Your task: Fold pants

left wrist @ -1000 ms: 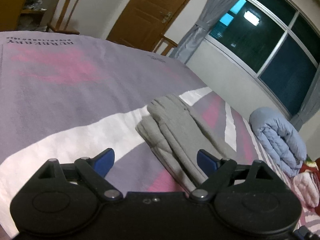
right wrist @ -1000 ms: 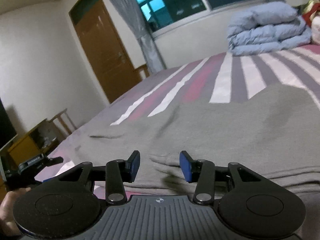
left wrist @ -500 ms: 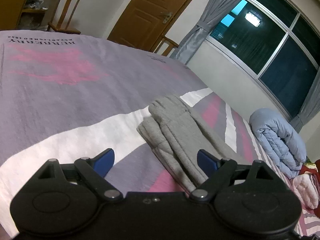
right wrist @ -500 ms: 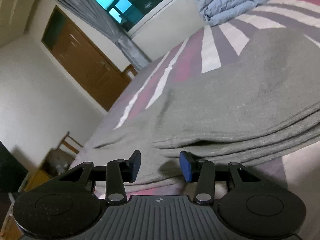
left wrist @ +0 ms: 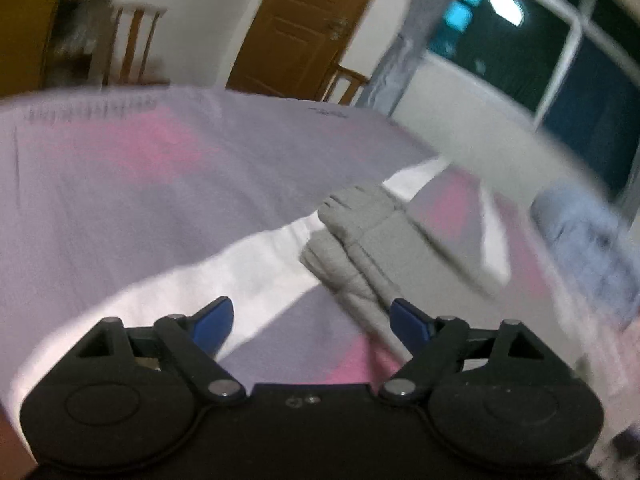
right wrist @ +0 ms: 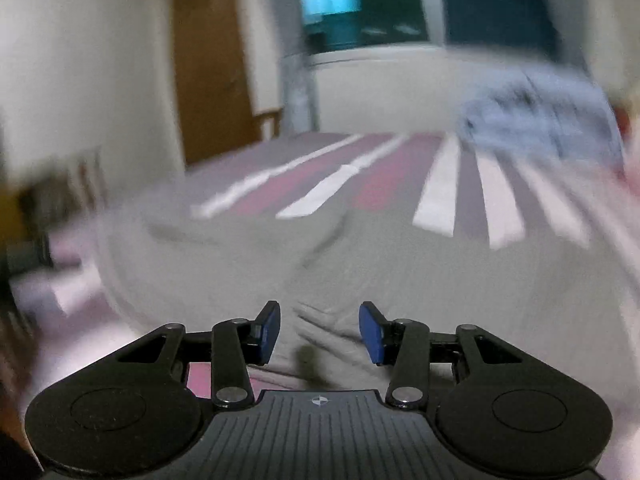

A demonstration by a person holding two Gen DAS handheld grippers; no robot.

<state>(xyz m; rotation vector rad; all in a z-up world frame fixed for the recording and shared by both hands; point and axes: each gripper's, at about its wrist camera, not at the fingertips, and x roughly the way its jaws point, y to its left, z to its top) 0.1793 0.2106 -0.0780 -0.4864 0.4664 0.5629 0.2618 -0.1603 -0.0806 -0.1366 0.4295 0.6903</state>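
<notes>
1. The pants point(left wrist: 362, 240) are grey and lie on the bed point(left wrist: 120, 200), folded lengthwise with the two legs stacked one on the other.
2. In the left view the leg ends lie on the white stripe point(left wrist: 224, 268) of the bedspread, and the pants run from there toward the lower right of the picture.
3. The left gripper point(left wrist: 310, 322) hovers over the bed just short of the pants. Its blue fingers point(left wrist: 212, 320) stand wide apart, and they have just been closing a little. Nothing is held; only bedspread and an edge of the pants show in the gap.
4. The right finger of the left gripper is over the near edge of the pants; whether it touches the cloth I cannot tell.
5. In the right view the pants point(right wrist: 360, 264) fill the middle of the frame as a broad grey sheet with stacked folded edges close to the camera.
6. The right gripper point(right wrist: 320, 332) has its fingers point(right wrist: 268, 332) about half open. The layered edge of the pants lies in the gap, but the pads do not press on it.
7. Beyond the pants, at the far side of the bed, sits a folded blue quilt point(right wrist: 536, 116).
8. Further off from the pants are a brown door point(left wrist: 304, 28), a dark window point(left wrist: 580, 68) and a grey curtain point(right wrist: 298, 80).
9. Both views are blurred.
</notes>
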